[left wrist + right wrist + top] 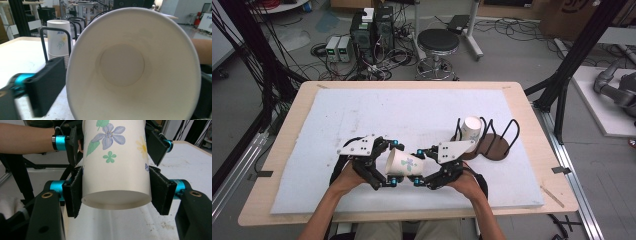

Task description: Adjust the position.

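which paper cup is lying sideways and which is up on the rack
The flowered paper cup held between the two grippers lies sideways. The other cup sits in the wire rack, farther back on the right.

White cup [116, 167], blue, green, yellow flowers.

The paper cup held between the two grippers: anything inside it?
Nothing inside the paper cup: the left gripper view looks straight down its open mouth to a bare white bottom disc. Only the lowest part of the inner wall, cut off by the frame edge, goes unseen.
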`<state>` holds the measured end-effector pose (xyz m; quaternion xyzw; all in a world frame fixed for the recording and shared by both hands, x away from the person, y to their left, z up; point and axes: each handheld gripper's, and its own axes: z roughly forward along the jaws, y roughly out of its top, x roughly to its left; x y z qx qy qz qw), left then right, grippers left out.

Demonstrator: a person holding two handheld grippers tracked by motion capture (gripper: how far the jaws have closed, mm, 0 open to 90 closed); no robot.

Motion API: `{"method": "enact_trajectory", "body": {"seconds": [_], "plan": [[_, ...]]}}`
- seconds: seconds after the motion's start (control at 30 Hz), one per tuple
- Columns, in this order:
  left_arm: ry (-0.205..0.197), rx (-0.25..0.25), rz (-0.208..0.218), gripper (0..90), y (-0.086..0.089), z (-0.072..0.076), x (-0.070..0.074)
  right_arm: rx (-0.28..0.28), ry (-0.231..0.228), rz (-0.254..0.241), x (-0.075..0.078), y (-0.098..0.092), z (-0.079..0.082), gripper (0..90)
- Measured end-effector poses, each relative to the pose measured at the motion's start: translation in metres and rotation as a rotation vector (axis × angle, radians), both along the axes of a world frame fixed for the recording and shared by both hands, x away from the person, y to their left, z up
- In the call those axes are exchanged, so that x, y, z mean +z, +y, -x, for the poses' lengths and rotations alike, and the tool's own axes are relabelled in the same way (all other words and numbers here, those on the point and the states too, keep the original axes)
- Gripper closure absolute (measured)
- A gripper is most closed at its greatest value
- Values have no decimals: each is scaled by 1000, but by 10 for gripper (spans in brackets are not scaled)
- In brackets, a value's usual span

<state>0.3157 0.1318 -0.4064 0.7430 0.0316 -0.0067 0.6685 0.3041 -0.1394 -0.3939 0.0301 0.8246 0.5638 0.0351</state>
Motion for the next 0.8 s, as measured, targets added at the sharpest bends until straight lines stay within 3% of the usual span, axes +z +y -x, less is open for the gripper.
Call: {"method": "enact_trajectory", "body": {"seconds": [0.3, 0.8], "plan": [[-24, -51, 17, 259, 1, 1, 1, 10, 0, 6, 0, 2, 1, 365], [-28, -48, 17, 324, 2, 2, 2, 21, -15, 9, 0, 2, 1, 370]]}}
